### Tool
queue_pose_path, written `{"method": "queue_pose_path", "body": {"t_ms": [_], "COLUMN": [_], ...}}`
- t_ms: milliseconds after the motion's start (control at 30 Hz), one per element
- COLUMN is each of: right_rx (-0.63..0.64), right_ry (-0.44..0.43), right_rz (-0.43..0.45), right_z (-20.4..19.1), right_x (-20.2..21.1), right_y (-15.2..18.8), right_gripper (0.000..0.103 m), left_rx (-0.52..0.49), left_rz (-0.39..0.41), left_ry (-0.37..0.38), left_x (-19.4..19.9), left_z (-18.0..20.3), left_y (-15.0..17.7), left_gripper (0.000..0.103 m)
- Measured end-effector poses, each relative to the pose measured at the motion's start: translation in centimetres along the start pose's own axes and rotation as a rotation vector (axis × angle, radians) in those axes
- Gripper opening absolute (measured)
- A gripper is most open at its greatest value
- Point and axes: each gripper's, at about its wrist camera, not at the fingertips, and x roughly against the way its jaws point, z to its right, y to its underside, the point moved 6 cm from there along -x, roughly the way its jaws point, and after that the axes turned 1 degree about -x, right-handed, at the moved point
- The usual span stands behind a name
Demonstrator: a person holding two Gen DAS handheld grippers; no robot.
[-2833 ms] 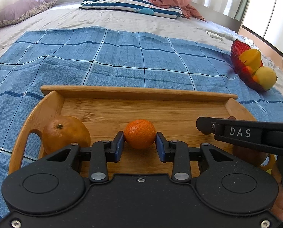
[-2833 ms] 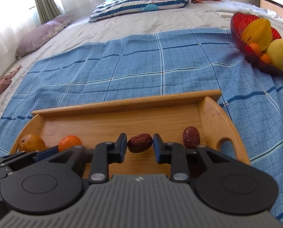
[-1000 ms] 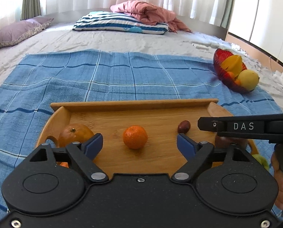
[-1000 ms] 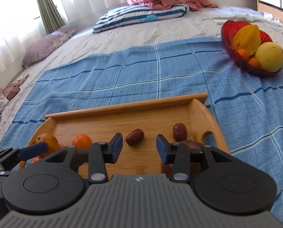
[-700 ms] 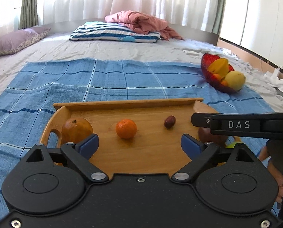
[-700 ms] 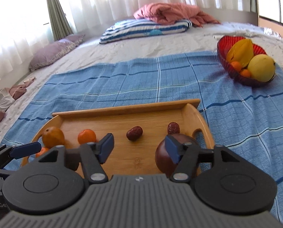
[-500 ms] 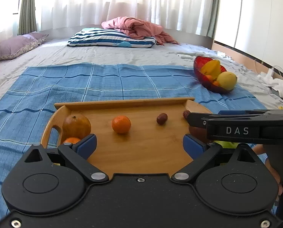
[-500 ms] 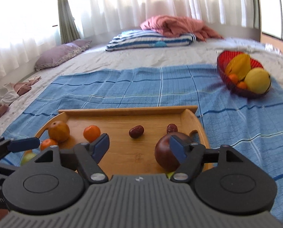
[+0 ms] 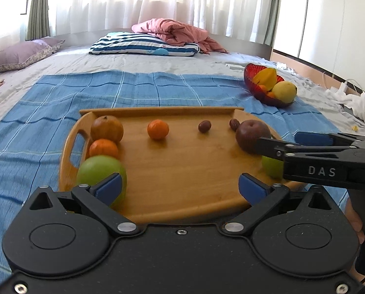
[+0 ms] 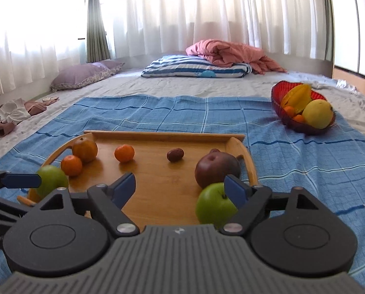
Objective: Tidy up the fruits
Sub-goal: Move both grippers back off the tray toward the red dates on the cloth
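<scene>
Left wrist view showed the blue checked blanket (image 9: 158, 90) on the bed, then the wooden tray (image 9: 182, 171), farther off than a second earlier. The left gripper (image 9: 180, 187) and right gripper (image 10: 180, 188) had drawn back, jaws opening with nothing between them. The small orange (image 9: 158, 129) and the date (image 9: 204, 126), released, lay mid-tray. "DAS" was readable on the right gripper's side.
</scene>
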Motion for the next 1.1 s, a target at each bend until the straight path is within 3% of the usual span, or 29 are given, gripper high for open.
{"method": "queue_pose_path", "body": {"t_ms": [333,1100], "right_rx": [0.077,0.125], "right_ry": [0.043,0.069], "right_rz": [0.062,0.025], "right_z": [-1.2,-1.4], "right_x": [2.4,2.0], "right_y": [2.8,7.7], "right_gripper": [0.09,0.09], "left_rx": [-0.013,-0.001], "left_rz": [-0.013,-0.083], "left_ry": [-0.01,-0.008], "left_x": [1.2,0.3], "left_z": [0.2,1.1], "left_y": [2.2,5.7], "left_gripper": [0.102,0.102]}}
